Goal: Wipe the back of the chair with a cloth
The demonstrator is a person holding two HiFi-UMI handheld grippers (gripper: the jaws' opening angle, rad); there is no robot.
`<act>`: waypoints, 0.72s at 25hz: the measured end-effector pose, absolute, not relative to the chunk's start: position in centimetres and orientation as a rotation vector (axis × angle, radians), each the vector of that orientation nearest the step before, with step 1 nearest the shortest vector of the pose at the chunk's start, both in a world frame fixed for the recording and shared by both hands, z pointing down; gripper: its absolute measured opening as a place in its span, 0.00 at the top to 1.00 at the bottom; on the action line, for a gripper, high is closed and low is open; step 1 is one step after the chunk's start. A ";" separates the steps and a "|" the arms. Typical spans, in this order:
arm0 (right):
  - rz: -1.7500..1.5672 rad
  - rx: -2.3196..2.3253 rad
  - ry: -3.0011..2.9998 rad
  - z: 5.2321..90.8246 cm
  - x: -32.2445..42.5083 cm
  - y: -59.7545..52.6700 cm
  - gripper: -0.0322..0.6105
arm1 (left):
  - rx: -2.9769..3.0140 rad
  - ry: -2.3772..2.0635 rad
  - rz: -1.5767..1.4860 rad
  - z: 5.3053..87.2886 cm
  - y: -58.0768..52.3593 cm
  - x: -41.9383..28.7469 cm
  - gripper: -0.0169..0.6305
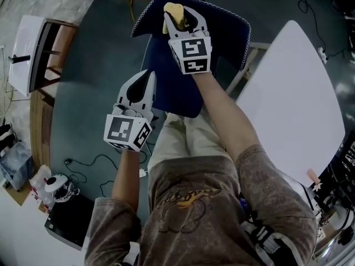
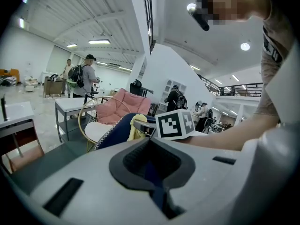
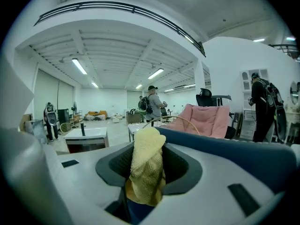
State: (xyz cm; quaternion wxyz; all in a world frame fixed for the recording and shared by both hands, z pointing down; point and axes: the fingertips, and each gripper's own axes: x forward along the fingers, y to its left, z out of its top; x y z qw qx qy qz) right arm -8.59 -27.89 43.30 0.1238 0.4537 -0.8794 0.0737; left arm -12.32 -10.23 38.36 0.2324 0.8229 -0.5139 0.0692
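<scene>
the yellow cloth (image 1: 172,12) is clamped between the jaws of the right hand-held gripper (image 1: 178,17). in the right gripper view the jaws are closed on its lower part and a rolled end stands up clear of them. in the head view the cloth sits at the top edge of the dark blue chair back (image 1: 228,27), towards the left of that edge; whether it presses on the fabric or rides just over it cannot be told. in the right gripper view the chair back runs as a blue band immediately right of the cloth. the right forearm (image 1: 227,118) is bare and reaches forward over the person's lap and the chair seat (image 1: 173,90), with the marker cube (image 1: 192,54) on top and the jaws pointing away from the body. the left hand-held gripper (image 1: 148,76) is held lower and to the left, its tip just beside the left edge of the chair seat; contact cannot be confirmed. its own view shows the jaws drawn together with nothing gripped, only a narrow slit through which dark blue shows. the left arm is bent at the elbow and kept close to the body, the jaws angled up towards the chair. the left gripper view also takes in the right hand-held gripper with the cloth at the chair back. a white tabletop (image 1: 294,101) stands to the right of the chair, near its back but apart from the cloth.
</scene>
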 end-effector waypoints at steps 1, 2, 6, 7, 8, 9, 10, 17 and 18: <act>0.207 1.329 -2.554 43.2 -7.9 -27.8 0.69 | 2.266 -1.400 0.190 38.4 -10.2 -12.1 0.96; 0.201 1.335 -2.543 43.2 -7.3 -27.6 0.69 | 2.273 -1.386 0.192 38.5 -10.2 -11.8 0.96; 0.178 1.386 -2.512 43.1 -4.3 -27.0 0.69 | 2.300 -1.336 0.198 38.6 -10.5 -10.4 0.96; 0.176 1.400 -2.505 43.2 -3.6 -26.9 0.69 | 2.307 -1.326 0.199 38.6 -10.6 -10.1 0.96; 0.178 1.412 -2.498 43.2 -2.9 -26.8 0.69 | 2.313 -1.315 0.200 38.7 -10.6 -9.8 0.96; 0.183 1.424 -2.489 43.3 -2.2 -26.6 0.69 | 2.319 -1.304 0.201 38.7 -10.7 -9.6 0.96; 0.186 1.434 -2.478 43.5 -1.5 -26.3 0.69 | 2.325 -1.293 0.202 38.7 -10.7 -9.3 0.96; 0.230 1.567 -2.332 45.0 5.5 -24.5 0.69 | 2.375 -1.199 0.204 38.7 -10.9 -7.1 0.96; 0.249 1.592 -2.311 45.3 6.9 -24.2 0.69 | 2.381 -1.186 0.205 38.8 -10.9 -6.6 0.96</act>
